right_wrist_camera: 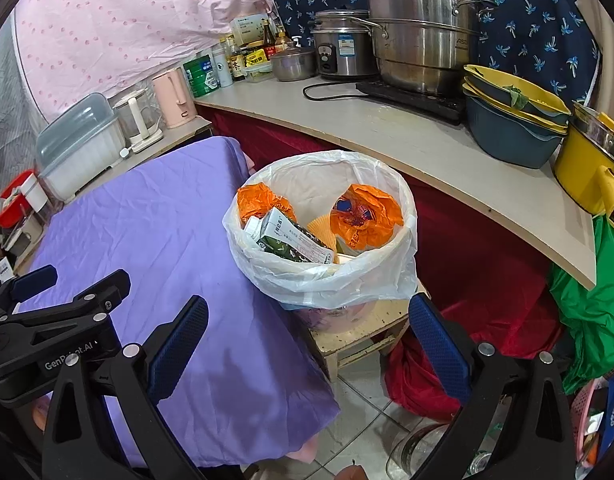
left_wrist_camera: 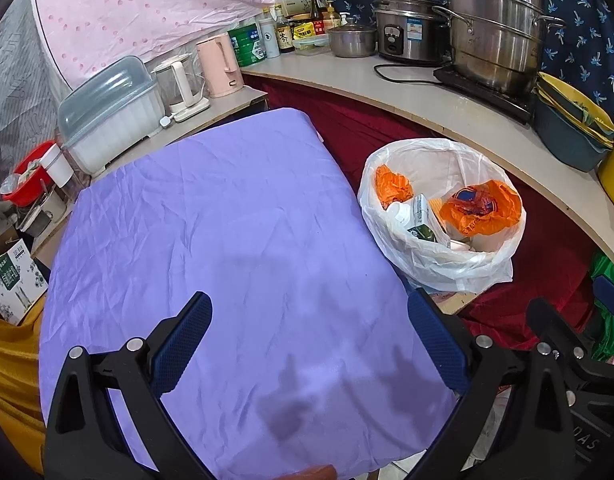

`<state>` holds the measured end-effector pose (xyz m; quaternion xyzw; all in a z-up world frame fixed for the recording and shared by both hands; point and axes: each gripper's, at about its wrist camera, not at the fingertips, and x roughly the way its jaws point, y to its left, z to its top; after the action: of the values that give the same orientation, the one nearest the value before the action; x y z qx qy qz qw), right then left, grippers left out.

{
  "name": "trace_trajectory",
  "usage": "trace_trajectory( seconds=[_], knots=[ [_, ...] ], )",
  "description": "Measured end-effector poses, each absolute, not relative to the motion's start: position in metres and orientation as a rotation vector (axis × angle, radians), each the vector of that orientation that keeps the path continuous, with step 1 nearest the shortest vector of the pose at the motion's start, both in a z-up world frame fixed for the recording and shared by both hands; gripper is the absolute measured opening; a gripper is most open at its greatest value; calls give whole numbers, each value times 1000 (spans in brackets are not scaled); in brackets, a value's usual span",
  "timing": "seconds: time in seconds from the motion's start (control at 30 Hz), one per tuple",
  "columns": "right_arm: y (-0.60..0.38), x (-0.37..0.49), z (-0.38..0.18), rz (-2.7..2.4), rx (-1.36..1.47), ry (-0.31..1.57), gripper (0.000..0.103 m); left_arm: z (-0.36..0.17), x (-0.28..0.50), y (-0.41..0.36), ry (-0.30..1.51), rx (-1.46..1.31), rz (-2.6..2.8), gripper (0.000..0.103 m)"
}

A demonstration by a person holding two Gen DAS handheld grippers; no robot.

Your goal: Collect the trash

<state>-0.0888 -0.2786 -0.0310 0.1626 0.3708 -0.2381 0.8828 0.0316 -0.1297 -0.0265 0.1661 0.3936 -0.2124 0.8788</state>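
Left gripper [left_wrist_camera: 307, 344]: we see its jaws spread wide with nothing between them, held over the purple cloth [left_wrist_camera: 227, 240].
Right gripper [right_wrist_camera: 307, 344]: we see its jaws wide apart too and holding nothing, held above the cloth's edge and the floor, pointing at the bin.
Bin [right_wrist_camera: 323, 280]: it stands on a low wooden stool [right_wrist_camera: 359, 336], just beside the cloth's right edge and in front of the counter [right_wrist_camera: 387, 136].
Direction: from our left gripper the bin [left_wrist_camera: 439, 256] lies ahead and to the right; from the right one it is nearly straight ahead, so we judge the right hand nearer.
Trash: two orange bags [right_wrist_camera: 367, 216], a green-and-white carton [right_wrist_camera: 291, 236] and some paler scraps sit inside the white liner [right_wrist_camera: 267, 268]. The carton lies tilted, its long axis running from upper left to lower right.
Cloth: we find no loose trash on it in either view.
Judgement: collecting looks nearly or fully done; we cannot tell what is left.
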Motion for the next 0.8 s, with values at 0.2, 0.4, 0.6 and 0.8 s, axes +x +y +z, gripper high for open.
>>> trace_trajectory(
  seconds=[0.2,0.4,0.6,0.8],
  knots=[
    [-277,-89,-32,-494,337,773,97,-28,33,-126,832,335,-433,94],
    [-271,-86,-32,-485,326,775,97,-30,34,-123,837,332,-420,94],
    [-268,-84,-32,-480,325,779,97,-31,34,-122,836,334,-414,94],
    [-268,-84,-32,-481,325,778,97,-31,33,-122,834,335,-413,94]
  ],
)
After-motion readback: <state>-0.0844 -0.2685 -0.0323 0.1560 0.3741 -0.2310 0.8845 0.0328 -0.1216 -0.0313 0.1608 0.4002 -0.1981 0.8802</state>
